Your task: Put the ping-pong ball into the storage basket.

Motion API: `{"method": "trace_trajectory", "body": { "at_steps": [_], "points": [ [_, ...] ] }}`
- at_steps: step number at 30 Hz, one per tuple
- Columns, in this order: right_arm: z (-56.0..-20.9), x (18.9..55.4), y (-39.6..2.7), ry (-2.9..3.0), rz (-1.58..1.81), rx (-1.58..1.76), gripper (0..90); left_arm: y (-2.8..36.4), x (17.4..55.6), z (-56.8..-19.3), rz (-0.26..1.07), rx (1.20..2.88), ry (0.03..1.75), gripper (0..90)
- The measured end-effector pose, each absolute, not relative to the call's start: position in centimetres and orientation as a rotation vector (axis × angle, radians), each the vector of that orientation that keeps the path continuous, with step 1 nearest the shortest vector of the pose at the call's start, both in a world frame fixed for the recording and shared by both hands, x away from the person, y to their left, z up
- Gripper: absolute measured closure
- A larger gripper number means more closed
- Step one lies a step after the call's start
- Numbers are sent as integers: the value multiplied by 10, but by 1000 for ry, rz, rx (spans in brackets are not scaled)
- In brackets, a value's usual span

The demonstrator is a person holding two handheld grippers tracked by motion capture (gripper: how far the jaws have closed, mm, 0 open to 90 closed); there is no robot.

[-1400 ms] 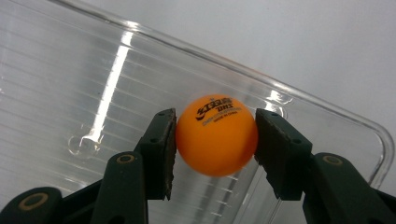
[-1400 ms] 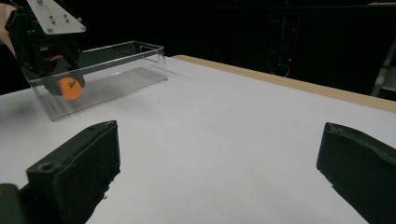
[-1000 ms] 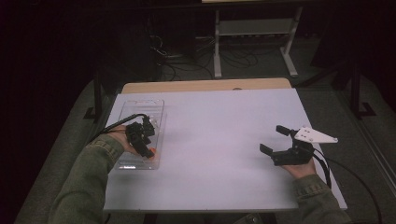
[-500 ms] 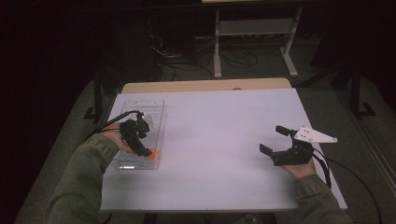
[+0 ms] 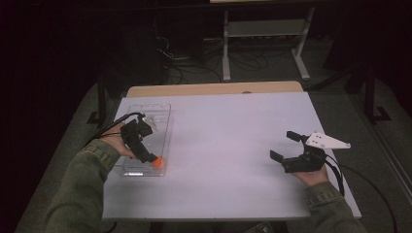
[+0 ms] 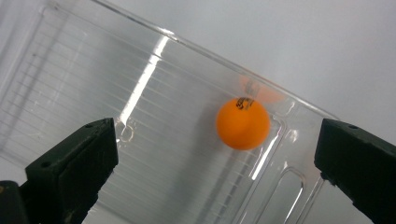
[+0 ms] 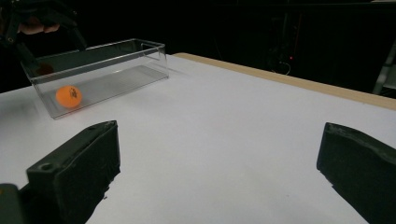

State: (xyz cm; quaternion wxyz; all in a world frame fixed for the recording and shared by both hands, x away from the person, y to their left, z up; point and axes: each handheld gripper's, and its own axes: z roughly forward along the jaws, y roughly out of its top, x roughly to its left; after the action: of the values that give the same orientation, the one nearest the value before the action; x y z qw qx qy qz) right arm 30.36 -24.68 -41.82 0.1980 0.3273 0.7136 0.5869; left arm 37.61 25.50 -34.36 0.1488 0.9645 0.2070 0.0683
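Release looks done: left tool (image 6: 215, 154) has just opened wide above the orange ball (image 6: 243, 123), now lying free in the clear tray (image 6: 93, 93); right tool (image 7: 219, 163) rests open.

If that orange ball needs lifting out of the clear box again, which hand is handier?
Probably the left gripper: it hangs open right above the orange ball in the clear box. The right gripper sits across the table.

Orange ball (image 6: 243, 123) with a black mark, loose on the floor of the clear tray (image 6: 93, 93), near one end.
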Motion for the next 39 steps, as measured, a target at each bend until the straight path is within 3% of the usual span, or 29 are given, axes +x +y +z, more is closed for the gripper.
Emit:
{"method": "trace_trajectory", "body": {
  "at_steps": [20, 39],
  "points": [
    [-418, 302, -247, 1998, 1641, 915, 0, 269, 358, -316, 250, 2600, 560, 0],
    [-418, 302, -246, 2001, 1637, 915, 0, 293, 338, -322, 294, 2427, 603, 0]
  ]
}}
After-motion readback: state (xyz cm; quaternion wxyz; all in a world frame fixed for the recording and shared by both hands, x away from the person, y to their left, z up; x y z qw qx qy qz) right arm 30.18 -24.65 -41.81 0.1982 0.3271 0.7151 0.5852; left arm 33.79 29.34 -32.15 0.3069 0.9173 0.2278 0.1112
